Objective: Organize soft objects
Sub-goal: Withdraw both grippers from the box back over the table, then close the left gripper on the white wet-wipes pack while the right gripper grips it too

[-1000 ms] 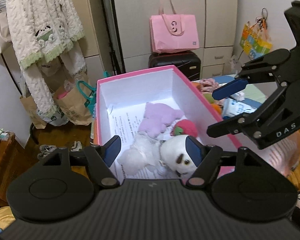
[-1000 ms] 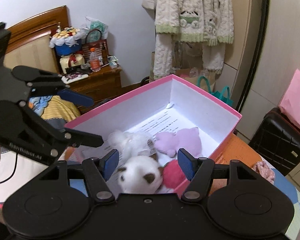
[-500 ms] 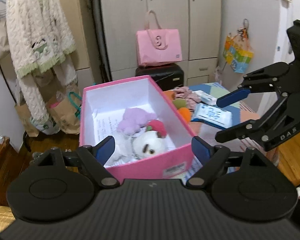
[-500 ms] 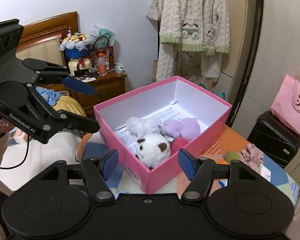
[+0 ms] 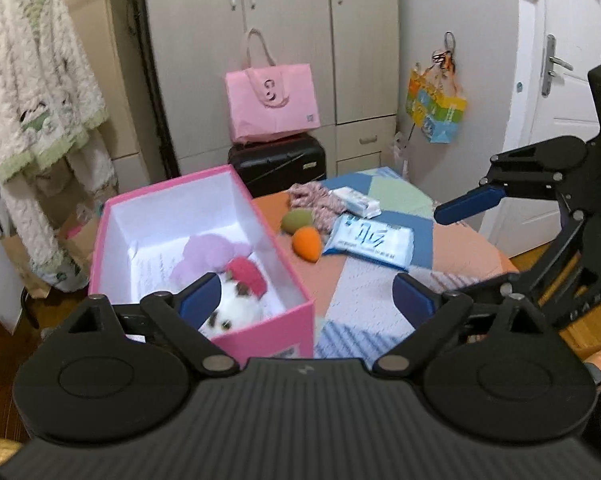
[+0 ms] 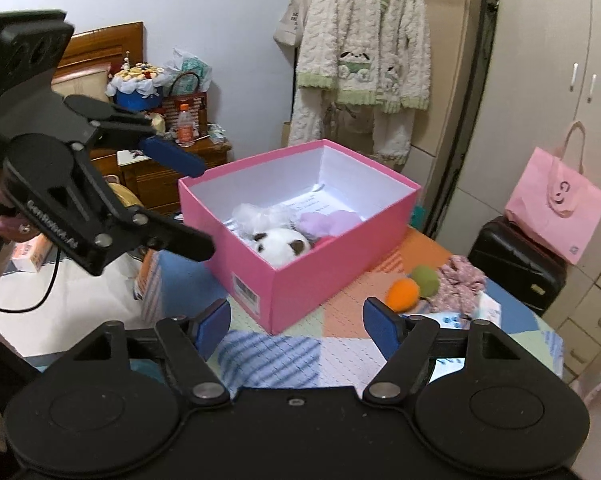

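Note:
A pink box stands on the patchwork table. In it lie a white plush with brown patches, a purple plush and a red plush. An orange sponge, a green sponge and a floral cloth lie on the table right of the box. My left gripper hangs before the box's near wall, jaws opening, nothing between them. My right gripper hangs over the table at the box's near corner, jaws opening and empty.
A wipes pack and a tissue pack lie near the sponges. A black suitcase with a pink bag stands behind the table. A fleece robe hangs past the box, and a wooden cabinet stands at the left.
Both grippers have drawn back from over the box to in front of it. The white plush that was between their fingers stays in the box. Both pairs of jaws stand wider.

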Demonstrator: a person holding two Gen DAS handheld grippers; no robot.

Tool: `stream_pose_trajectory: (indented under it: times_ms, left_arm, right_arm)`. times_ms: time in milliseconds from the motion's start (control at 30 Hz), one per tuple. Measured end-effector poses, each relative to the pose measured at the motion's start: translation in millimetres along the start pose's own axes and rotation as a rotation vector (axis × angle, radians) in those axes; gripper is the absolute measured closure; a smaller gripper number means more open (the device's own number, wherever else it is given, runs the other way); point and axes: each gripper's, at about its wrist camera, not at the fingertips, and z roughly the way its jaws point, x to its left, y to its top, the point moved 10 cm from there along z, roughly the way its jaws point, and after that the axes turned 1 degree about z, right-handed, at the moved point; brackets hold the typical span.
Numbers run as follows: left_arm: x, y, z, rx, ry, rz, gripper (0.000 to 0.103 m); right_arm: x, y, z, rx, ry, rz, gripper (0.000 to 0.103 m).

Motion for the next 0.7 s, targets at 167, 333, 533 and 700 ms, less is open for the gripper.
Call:
stream_pose_trajectory:
  times_ms: [167,333,533,700]
  left_arm:
    - [-25,9,18,-0.011,-0.059,0.020,0.007]
    - [-51,9,46,0.021,-0.167,0.007,0.007]
    - [-68,5,83,0.038,-0.167,-0.019,0.007]
    - [-79,1,115,0.069,-0.176,-0.048,0.007]
  right_arm:
    - [-20,-18,-5,0.001,-0.014,0.046,0.021]
    - [-47,-40,-1,0.009,-0.037,0.097,0.020]
    - [-74,-67,14,0.001,-0.008,0.153,0.012]
    - [-94,-93,39,-0.002,-0.014,0.221,0.012]
